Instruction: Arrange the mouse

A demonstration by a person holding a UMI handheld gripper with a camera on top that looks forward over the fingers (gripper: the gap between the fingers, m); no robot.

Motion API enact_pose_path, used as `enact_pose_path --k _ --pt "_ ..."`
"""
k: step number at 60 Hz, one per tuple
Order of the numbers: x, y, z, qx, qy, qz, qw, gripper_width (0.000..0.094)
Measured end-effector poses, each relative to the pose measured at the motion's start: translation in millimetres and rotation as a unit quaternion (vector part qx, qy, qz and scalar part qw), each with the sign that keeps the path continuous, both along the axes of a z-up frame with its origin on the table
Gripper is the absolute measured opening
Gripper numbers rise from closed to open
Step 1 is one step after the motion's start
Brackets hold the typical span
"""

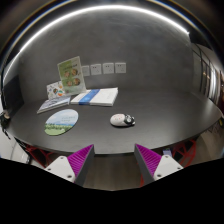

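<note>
Held above the near edge of a dark round table (150,108), the gripper (113,160) has its two purple-padded fingers spread wide with nothing between them. A light-coloured mouse (121,120) sits on the table well beyond the fingers, roughly in line with the gap. Left of it lie a round green mat (61,122) and a stack of books (80,99), with an upright leaflet (70,74) behind.

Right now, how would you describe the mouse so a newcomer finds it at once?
Start at the dark round table. Beyond the open claw, right of the round green mat and in front of the flat book, sits the mouse: the only small, rounded, pale object.
</note>
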State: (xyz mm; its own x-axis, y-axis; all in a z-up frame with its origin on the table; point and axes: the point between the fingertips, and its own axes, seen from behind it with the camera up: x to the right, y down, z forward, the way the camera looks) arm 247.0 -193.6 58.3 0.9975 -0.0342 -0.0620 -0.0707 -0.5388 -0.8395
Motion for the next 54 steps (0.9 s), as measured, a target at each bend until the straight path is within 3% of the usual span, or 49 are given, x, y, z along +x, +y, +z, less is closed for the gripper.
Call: enact_pose_path --k 18,26,30,33,54 --pt "-14.4 79.2 -36.2 -0.004 0.009 0.064 0.998 0.0831" --pt "-8.8 116.5 -60.4 -0.030 0.016 0.094 0.995 0.0832" --pt "3.3 131.6 -71.6 -0.045 0.016 0.093 0.994 0.0840" --pt "12.0 146.0 -70.9 -0.037 0.013 0.094 0.995 0.0806" --pt "8.4 240.0 -68.2 -0.038 0.015 0.091 0.995 0.0816"
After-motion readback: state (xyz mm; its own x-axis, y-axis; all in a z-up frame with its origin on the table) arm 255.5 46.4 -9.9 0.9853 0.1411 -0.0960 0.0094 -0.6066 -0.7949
